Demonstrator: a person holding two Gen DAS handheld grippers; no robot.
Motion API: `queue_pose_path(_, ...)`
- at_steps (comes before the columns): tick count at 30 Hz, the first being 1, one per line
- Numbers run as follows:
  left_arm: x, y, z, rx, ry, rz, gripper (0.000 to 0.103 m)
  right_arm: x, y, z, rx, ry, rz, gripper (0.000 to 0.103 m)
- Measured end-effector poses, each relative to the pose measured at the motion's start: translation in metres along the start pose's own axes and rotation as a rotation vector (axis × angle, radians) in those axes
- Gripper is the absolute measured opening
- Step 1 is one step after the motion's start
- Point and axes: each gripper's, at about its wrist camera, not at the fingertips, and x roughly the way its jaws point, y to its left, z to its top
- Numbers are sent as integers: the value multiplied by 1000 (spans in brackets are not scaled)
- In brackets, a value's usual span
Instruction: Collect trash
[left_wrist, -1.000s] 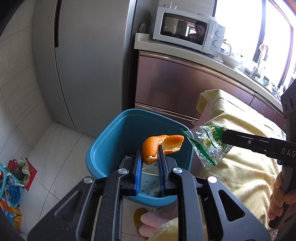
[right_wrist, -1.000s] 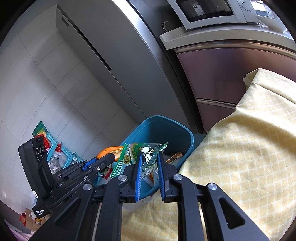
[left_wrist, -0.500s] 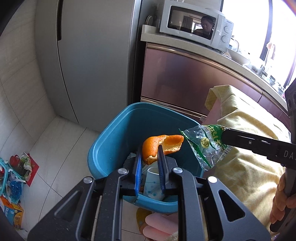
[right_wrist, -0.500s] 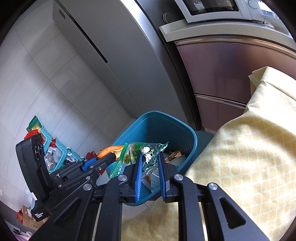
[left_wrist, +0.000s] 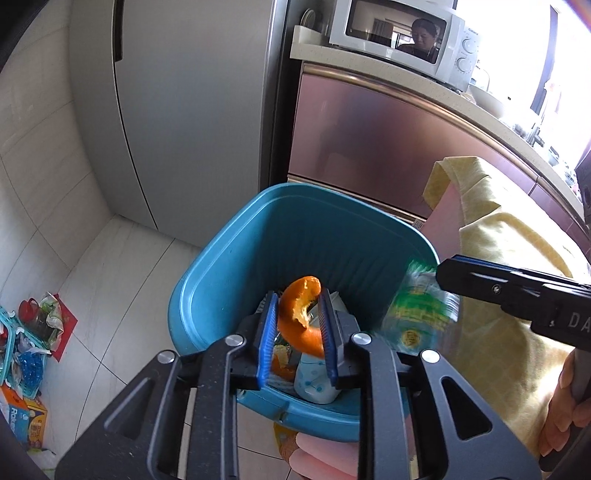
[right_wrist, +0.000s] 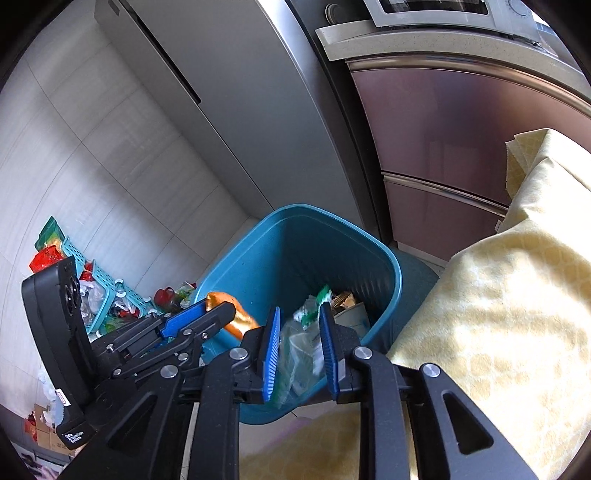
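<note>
1. We hold two pieces of trash above the teal plastic trash bin (left_wrist: 229, 273). In the left wrist view the curved piece of orange peel (left_wrist: 301, 317) stands between the blue fingers of the left gripper (left_wrist: 297, 328), at the lower centre of the frame, with the open mouth of the bin directly behind and under it.
2. The long axis of the peel runs almost upright in that frame, from its upper tip to the lower end beside the right finger. The fingers are opening. The gap is small, and the peel looks to lean on the right finger only, so we judge that it is being let go.
3. In the right wrist view the crumpled clear plastic wrapper with green print (right_wrist: 303, 339) sits between the fingers of the right gripper (right_wrist: 301, 343), lower centre, over the near rim of the bin. These fingers are opening too, and the blurred wrapper seems free of the pads.
4. Both grippers are about equally near to the bin. The left one is over its middle, the right one closer to the rim on the side of the yellow patterned cloth (right_wrist: 498, 314).
5. The wrapper's print is unreadable. The bottom of the bin is partly covered by the fingers; we make out only a white paper cup (left_wrist: 314, 384) and some scraps.
</note>
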Motion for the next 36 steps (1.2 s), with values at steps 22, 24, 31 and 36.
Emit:
queue_pose_path(22, -62, -16, -18, 61, -159, -121, 82, -75, -20, -39, -26, -167, -16, 57)
queue_pose_path(24, -81, -25, -23, 82, -213, -122, 93, -95, -24, -51, -29, -219, -45, 64)
queue_pose_path(31, -135, -63, -40, 137, -385, -114, 98, -162, -38, -99, -23, -393, -206, 88)
queue_pose_path(36, -157, -94, -52, 161, -458, -118, 98, -200, -44, -136, -11, -512, -363, 96)
